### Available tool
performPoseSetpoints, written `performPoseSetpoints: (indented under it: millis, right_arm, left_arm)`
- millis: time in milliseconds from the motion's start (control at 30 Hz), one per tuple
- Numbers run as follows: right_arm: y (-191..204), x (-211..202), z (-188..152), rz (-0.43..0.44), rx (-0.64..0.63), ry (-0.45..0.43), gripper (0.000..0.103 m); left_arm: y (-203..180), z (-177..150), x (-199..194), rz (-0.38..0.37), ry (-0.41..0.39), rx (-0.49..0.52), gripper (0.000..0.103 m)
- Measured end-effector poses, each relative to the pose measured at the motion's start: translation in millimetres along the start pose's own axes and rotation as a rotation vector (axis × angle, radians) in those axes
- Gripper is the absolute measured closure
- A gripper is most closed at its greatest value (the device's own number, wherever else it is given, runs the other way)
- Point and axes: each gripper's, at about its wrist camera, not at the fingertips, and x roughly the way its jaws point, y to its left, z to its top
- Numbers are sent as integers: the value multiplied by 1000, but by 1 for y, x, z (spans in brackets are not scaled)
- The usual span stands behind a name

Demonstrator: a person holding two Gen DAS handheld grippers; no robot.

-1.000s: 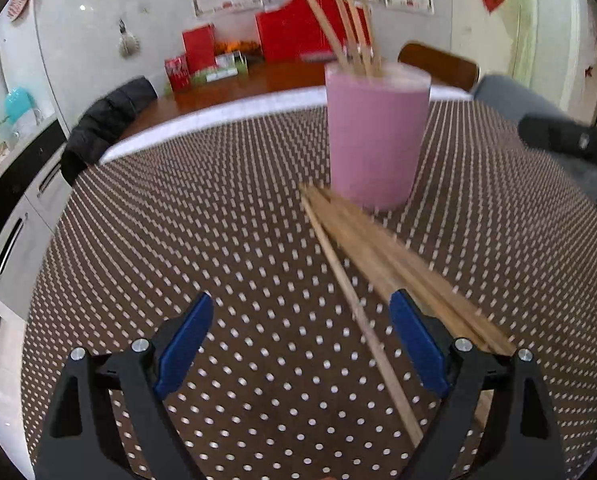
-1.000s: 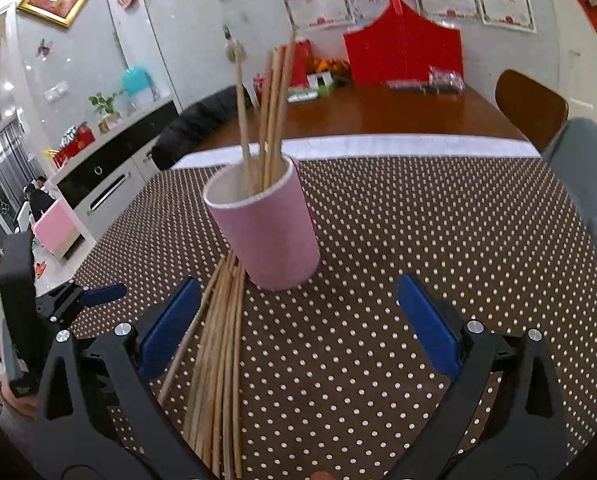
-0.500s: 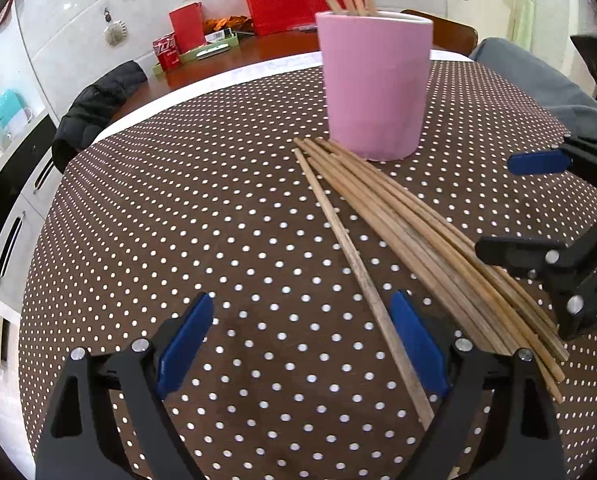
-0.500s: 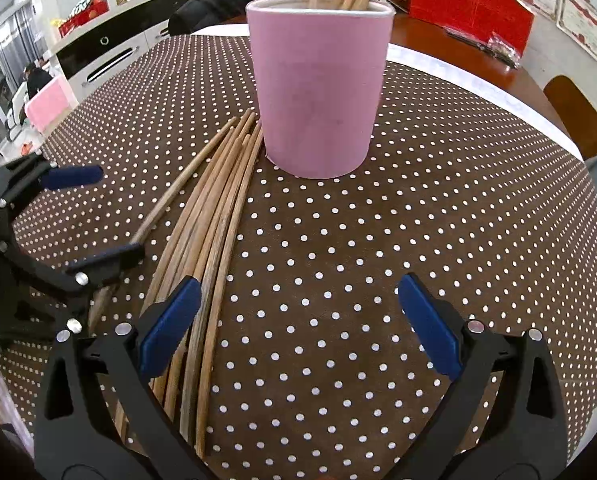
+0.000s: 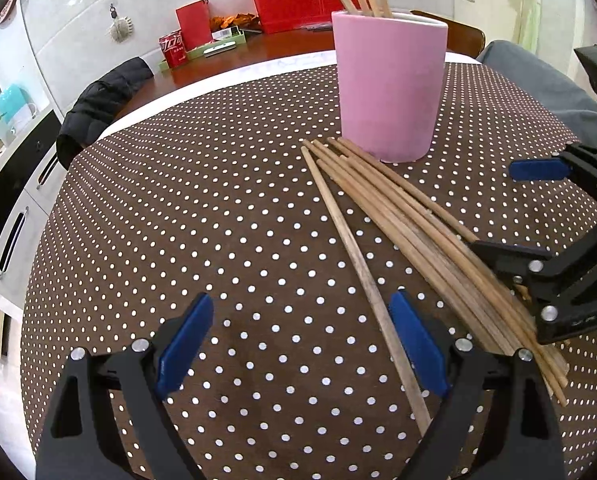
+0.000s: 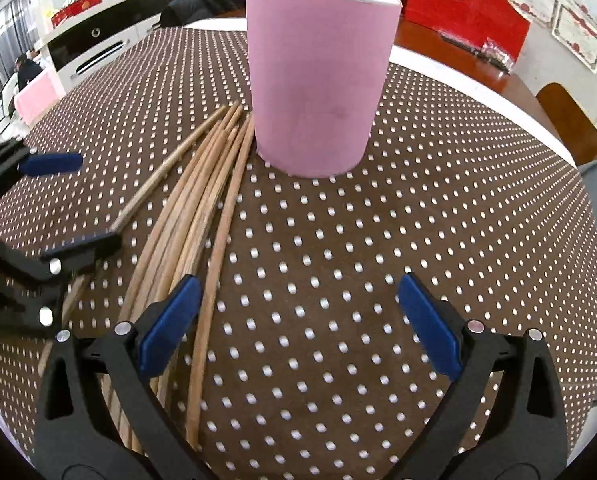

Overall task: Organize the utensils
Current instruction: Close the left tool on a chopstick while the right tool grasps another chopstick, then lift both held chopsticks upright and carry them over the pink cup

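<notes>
Now my right gripper (image 6: 298,320) hung spread and empty at the bottom of its frame — the loose chopsticks (image 6: 202,216) lay just left of it, long axes running up toward the pink cup (image 6: 318,80). My left gripper (image 5: 302,344) was spread too, one stray chopstick (image 5: 358,264) beside its right pad — both near.

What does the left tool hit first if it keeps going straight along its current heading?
Probably the bare polka-dot tablecloth. The left tool is open and angled down at it; the stray chopstick runs just inside its right finger and might get clipped.
</notes>
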Motion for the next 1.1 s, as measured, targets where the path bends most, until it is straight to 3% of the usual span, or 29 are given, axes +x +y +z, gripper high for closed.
performPoseSetpoints:
  millis: [67, 300, 367, 400, 433, 467, 533, 600, 700, 867, 1100]
  right_arm:
    - [5, 2, 3, 9, 5, -16, 12]
    - [21, 9, 20, 15, -2, -55, 50]
    - [23, 11, 24, 27, -2, -58, 56]
    - [24, 11, 24, 28, -8, -59, 61]
    - [27, 12, 25, 30, -27, -61, 67]
    - [29, 12, 25, 34, -37, -59, 69]
    - [35, 12, 25, 35, -62, -55, 85]
    - [39, 11, 23, 39, -74, -51, 95]
    - [36, 8, 20, 61, -60, -45, 96]
    - [21, 0, 14, 112, -7, -52, 97]
    - [26, 2, 12, 77, -19, -22, 96]
  left_arm:
    - [1, 1, 1, 1, -2, -6, 14]
    - [6, 16, 15, -17, 6, -30, 15]
    - [10, 20, 17, -44, 5, -47, 21]
    - [12, 21, 18, -86, 8, -63, 33]
    - [13, 23, 17, -85, 3, -66, 49]
    - [12, 26, 16, -92, -2, -57, 58]
    - [8, 27, 15, -102, -7, -38, 83]
    - [6, 26, 14, -112, -10, -21, 94]
    - [14, 23, 14, -153, -8, -59, 96]
    - [32, 18, 11, -150, -23, -113, 97]
    - [25, 14, 14, -104, -5, -66, 96]
